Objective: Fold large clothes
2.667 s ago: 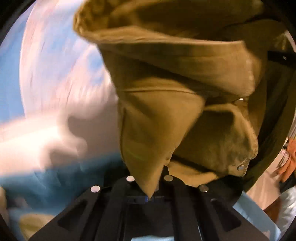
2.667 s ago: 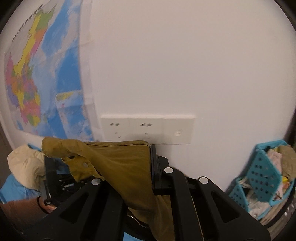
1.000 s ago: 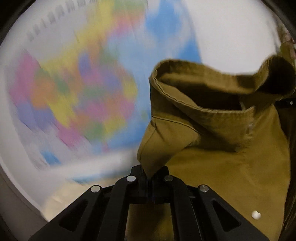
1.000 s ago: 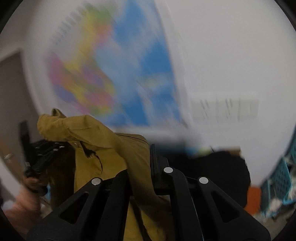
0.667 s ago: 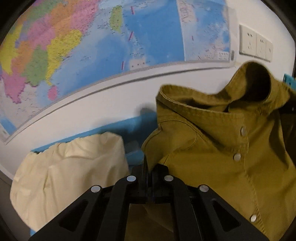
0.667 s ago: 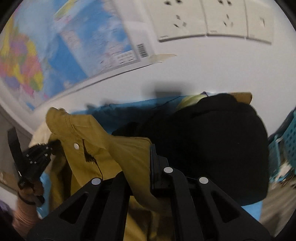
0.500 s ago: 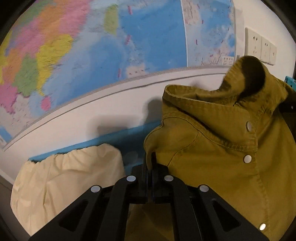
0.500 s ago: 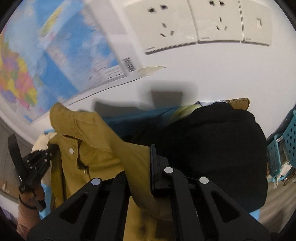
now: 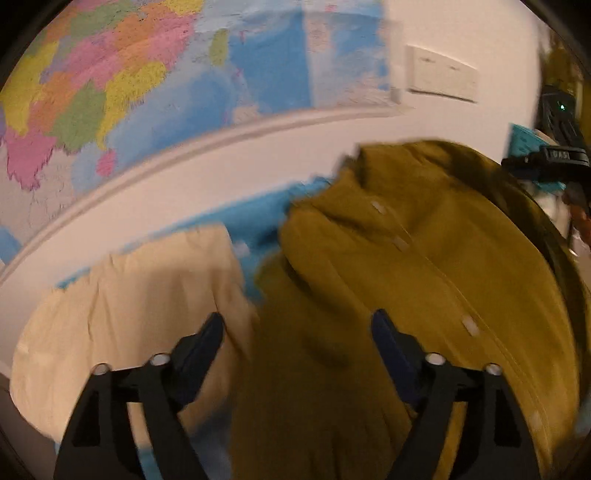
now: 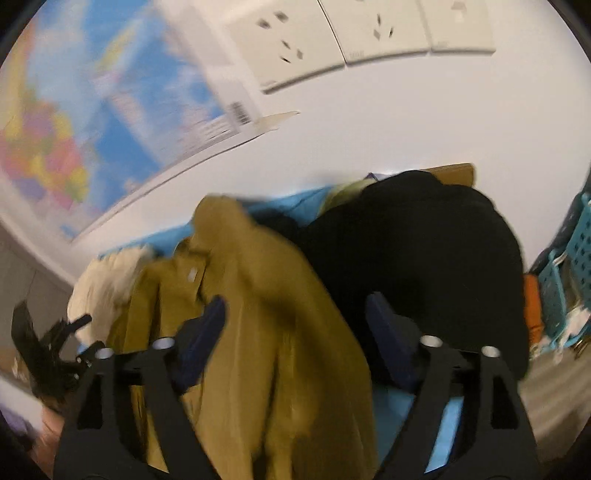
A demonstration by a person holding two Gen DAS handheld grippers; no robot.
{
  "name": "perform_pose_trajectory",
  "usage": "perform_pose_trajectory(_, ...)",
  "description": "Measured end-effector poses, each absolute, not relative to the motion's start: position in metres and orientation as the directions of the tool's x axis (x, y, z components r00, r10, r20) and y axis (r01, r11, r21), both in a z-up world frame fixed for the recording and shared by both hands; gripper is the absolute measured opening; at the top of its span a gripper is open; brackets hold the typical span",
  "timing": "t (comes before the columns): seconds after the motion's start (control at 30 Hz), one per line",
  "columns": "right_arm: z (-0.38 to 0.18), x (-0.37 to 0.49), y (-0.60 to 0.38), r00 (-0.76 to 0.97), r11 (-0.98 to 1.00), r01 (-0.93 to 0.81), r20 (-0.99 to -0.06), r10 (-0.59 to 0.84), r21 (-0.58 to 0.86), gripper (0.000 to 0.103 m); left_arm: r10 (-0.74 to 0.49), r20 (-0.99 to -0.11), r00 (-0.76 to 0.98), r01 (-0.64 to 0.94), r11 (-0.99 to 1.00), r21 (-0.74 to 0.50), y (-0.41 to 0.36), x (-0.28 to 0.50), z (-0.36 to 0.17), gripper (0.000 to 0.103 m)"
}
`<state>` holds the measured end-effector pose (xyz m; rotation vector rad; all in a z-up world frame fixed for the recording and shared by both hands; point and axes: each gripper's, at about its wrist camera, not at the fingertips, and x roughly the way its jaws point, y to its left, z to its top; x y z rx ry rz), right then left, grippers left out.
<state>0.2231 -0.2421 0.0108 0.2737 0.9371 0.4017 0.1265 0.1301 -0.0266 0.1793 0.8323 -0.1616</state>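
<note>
A: Item one, left gripper (image 9: pixel 297 325). We log its fingers (image 9: pixel 207 336) spread and opening; the jacket (image 9: pixel 424 277) lies between them but the pads do not press it.

B: Item two, right gripper (image 10: pixel 295 314). Same entry: fingers (image 10: pixel 205 323) apart and opening, jacket cloth (image 10: pixel 266 314) between them, nothing pinched.

A: Item three, the mustard jacket itself. We place it slumped on the blue tabletop (image 9: pixel 255 218), snap placket up, collar toward the wall.

B: Neighbours: a cream garment (image 9: pixel 147 295) just beside it on the left, a black garment (image 10: pixel 424 258) touching it on the right. Beyond, a map (image 9: pixel 147 74), sockets (image 10: pixel 369 33), a blue basket (image 10: pixel 561 269).

A: Progress, as we judge it?

B: Early. The jacket is set down and let go, yet we see it bunched, not flat; blur hides the sleeves. No fold shows.

A: Left to do, then: spread it, bring the sleeves in, fold the body. The other garments look unfolded too.
</note>
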Motion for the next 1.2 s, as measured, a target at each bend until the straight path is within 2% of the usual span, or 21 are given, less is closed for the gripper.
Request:
perform_pose_trajectory(0.17, -0.017, 0.129, -0.266, 0.494, 0.899, -0.285, -0.752, 0.435, 0.333, 0.092, -0.154, -0.806, 0.572, 0.300, 0.953, 0.032, 0.107, 0.071, -0.064, 0.084)
perform_pose_trajectory(0.2, -0.025, 0.115, -0.270, 0.486, 0.900, -0.281, -0.760, 0.432, 0.332, 0.096, -0.146, -0.815, 0.561, 0.306, 0.951, 0.040, 0.100, 0.063, -0.073, 0.085)
perform_pose_trajectory(0.27, -0.046, 0.087, -0.282, 0.474, 0.910, -0.248, -0.778, 0.413, 0.332, 0.097, -0.129, -0.830, 0.543, 0.331, 0.941, 0.070, 0.088, 0.054, -0.085, 0.090)
perform_pose_trajectory(0.37, -0.077, 0.068, -0.290, 0.431, 0.888, -0.206, -0.777, 0.459, 0.411, 0.097, -0.055, -0.853, 0.519, 0.343, 0.927, 0.149, 0.074, 0.051, -0.103, 0.088)
perform_pose_trajectory(0.4, -0.085, 0.066, -0.290, 0.422, 0.876, -0.195, -0.768, 0.481, 0.441, 0.090, -0.053, -0.856, 0.514, 0.341, 0.928, 0.147, 0.074, 0.052, -0.104, 0.079)
perform_pose_trajectory(0.43, -0.090, 0.067, -0.289, 0.413, 0.868, -0.192, -0.765, 0.495, 0.458, 0.081, -0.049, -0.856, 0.514, 0.337, 0.930, 0.149, 0.074, 0.052, -0.103, 0.057)
perform_pose_trajectory(0.47, -0.096, 0.068, -0.288, 0.400, 0.852, -0.194, -0.754, 0.521, 0.486, 0.054, -0.027, -0.852, 0.523, 0.326, 0.930, 0.171, 0.074, 0.054, -0.103, 0.044)
perform_pose_trajectory(0.5, -0.099, 0.070, -0.286, 0.387, 0.838, -0.195, -0.745, 0.544, 0.510, 0.032, -0.017, -0.849, 0.528, 0.317, 0.931, 0.179, 0.076, 0.057, -0.101, 0.025)
perform_pose_trajectory(0.53, -0.099, 0.069, -0.286, 0.387, 0.831, -0.195, -0.737, 0.554, 0.521, 0.024, -0.030, -0.850, 0.527, 0.299, 0.942, 0.152, 0.083, 0.061, -0.094, 0.007)
perform_pose_trajectory(0.57, -0.094, 0.070, -0.288, 0.391, 0.826, -0.199, -0.730, 0.560, 0.527, 0.014, -0.039, -0.849, 0.527, 0.280, 0.951, 0.130, 0.088, 0.063, -0.086, 0.004)
perform_pose_trajectory(0.7, -0.041, 0.067, -0.309, 0.495, 0.807, -0.223, -0.649, 0.577, 0.547, 0.010, -0.019, -0.754, 0.657, 0.185, 0.973, 0.137, 0.115, 0.059, -0.028, 0.003)
perform_pose_trajectory(0.8, 0.003, 0.063, -0.330, 0.588, 0.815, -0.228, -0.592, 0.551, 0.532, 0.010, 0.007, -0.640, 0.768, 0.073, 0.992, 0.098, 0.156, 0.049, 0.033, 0.003)
perform_pose_trajectory(0.93, 0.045, 0.069, -0.355, 0.699, 0.849, -0.191, -0.539, 0.470, 0.494, 0.010, 0.109, -0.582, 0.806, -0.060, 0.993, 0.103, 0.201, 0.056, 0.063, 0.003)
perform_pose_trajectory(1.07, 0.022, 0.102, -0.372, 0.686, 0.877, -0.080, -0.612, 0.394, 0.474, 0.010, 0.281, -0.630, 0.724, -0.248, 0.958, 0.143, 0.259, 0.095, 0.030, 0.003)
perform_pose_trajectory(1.1, 0.005, 0.111, -0.375, 0.662, 0.886, -0.043, -0.651, 0.371, 0.461, 0.010, 0.358, -0.660, 0.661, -0.307, 0.931, 0.197, 0.274, 0.111, 0.007, 0.004)
perform_pose_trajectory(1.13, -0.008, 0.118, -0.374, 0.645, 0.891, -0.007, -0.679, 0.351, 0.454, 0.011, 0.380, -0.680, 0.627, -0.319, 0.921, 0.221, 0.282, 0.116, -0.008, 0.009)
perform_pose_trajectory(1.17, -0.025, 0.126, -0.371, 0.616, 0.907, 0.029, -0.722, 0.315, 0.420, 0.017, 0.403, -0.715, 0.572, -0.347, 0.908, 0.234, 0.293, 0.126, -0.033, 0.013)
perform_pose_trajectory(1.2, -0.047, 0.135, -0.368, 0.569, 0.923, 0.058, -0.772, 0.282, 0.380, 0.028, 0.420, -0.727, 0.543, -0.361, 0.899, 0.249, 0.296, 0.130, -0.050, 0.020)
